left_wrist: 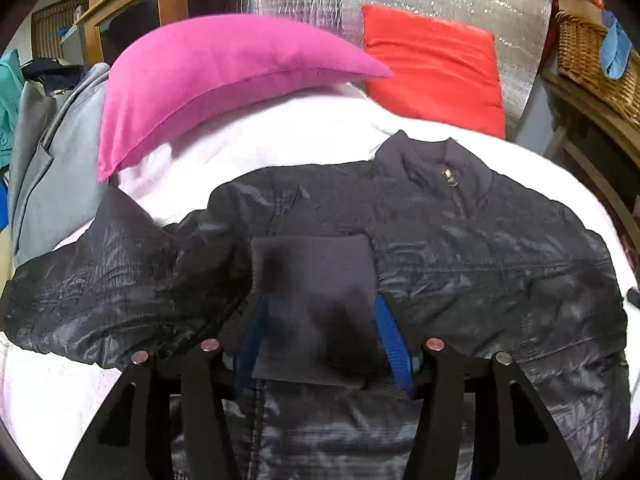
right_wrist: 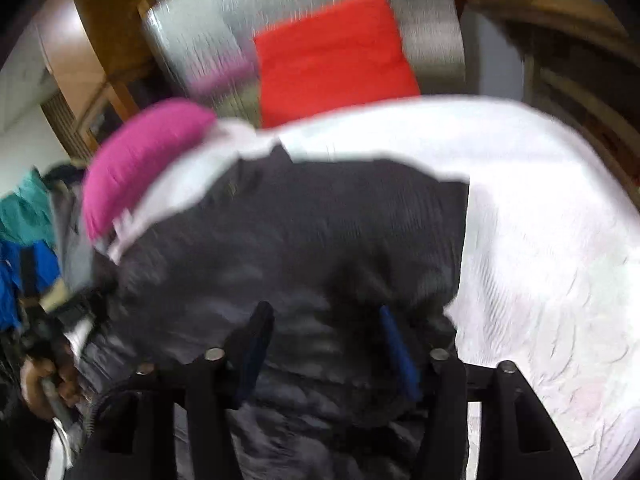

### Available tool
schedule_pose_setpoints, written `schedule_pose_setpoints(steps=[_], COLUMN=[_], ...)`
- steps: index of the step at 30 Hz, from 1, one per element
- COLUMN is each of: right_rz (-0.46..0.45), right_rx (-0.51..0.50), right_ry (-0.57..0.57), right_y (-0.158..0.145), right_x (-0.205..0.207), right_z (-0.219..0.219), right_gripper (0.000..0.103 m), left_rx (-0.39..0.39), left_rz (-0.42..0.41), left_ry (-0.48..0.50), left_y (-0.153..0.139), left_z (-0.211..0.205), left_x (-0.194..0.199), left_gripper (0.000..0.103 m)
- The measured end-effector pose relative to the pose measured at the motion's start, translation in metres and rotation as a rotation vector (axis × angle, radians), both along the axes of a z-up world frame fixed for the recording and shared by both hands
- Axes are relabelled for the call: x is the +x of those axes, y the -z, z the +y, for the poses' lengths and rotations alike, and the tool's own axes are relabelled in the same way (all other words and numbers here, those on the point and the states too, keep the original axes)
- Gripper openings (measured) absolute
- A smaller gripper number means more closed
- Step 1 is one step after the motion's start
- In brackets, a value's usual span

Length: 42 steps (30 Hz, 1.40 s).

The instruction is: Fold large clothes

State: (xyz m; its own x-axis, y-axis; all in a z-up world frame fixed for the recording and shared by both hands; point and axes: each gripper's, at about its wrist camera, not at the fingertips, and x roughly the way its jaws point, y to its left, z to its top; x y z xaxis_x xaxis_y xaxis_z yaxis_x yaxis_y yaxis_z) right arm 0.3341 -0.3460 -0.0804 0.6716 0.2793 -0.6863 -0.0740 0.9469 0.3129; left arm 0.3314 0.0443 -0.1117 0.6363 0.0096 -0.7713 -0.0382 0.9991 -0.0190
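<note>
A black jacket [left_wrist: 440, 248] lies spread on the white bed [left_wrist: 280, 140], collar at the far side, its sleeve folded across the chest. The cuff [left_wrist: 312, 280] sits between the fingers of the left gripper [left_wrist: 316, 320], whose jaws stand about half open; whether the pads press it cannot be told. The right gripper [right_wrist: 320, 332] hangs over the jacket's right part, jaws apart, nothing held. A pink pillow [left_wrist: 208, 80] and a red pillow [left_wrist: 432, 68] lie beyond.

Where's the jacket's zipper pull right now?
In the left wrist view, the brass zipper pull sits at the dark jacket's collar, upper right of centre, below the red cushion.
</note>
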Motion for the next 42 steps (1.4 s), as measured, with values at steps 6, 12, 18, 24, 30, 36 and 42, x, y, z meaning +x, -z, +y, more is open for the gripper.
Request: schedule_pose_setpoints(steps=[6, 12, 18, 24, 30, 36, 42], right_rz=[0.108, 0.033, 0.048, 0.159, 0.094, 0.026, 0.113], right_rx=[-0.132, -0.014, 0.050, 0.071, 0.059, 0.057, 0.054], right_ry=[-0.072, -0.022, 0.087, 0.108, 0.114, -0.017, -0.065], right_y=[0.048, 0.008, 0.009, 0.044, 0.011, -0.003, 0.044], right_x=[0.011, 0.020, 0.079, 0.113, 0.078, -0.008, -0.012], right_z=[0.014, -0.006, -0.034, -0.045, -0.040, -0.006, 0.004], right_gripper=[0.070, 0.071, 0.075, 0.075, 0.075, 0.075, 0.076], left_rx=[0.071, 0.082, 0.067, 0.066, 0.056, 0.087, 0.123], left_rz=[0.074, -0.025, 0.011, 0.056, 0.044, -0.035, 0.070], left_ry=[-0.013, -0.050, 0.009, -0.009, -0.028, 0.014, -0.007], left_y=[0.033, -0.002, 0.010, 0.033, 0.018, 0.002, 0.033], left_z=[0.004, 0.014, -0.006, -0.004, 0.005, -0.005, -0.009], left_x=[0.008, 0.001, 0.019, 0.031, 0.023, -0.011, 0.001], left_gripper=[0.058, 0.058, 0.059, 0.059, 0.059, 0.059, 0.062])
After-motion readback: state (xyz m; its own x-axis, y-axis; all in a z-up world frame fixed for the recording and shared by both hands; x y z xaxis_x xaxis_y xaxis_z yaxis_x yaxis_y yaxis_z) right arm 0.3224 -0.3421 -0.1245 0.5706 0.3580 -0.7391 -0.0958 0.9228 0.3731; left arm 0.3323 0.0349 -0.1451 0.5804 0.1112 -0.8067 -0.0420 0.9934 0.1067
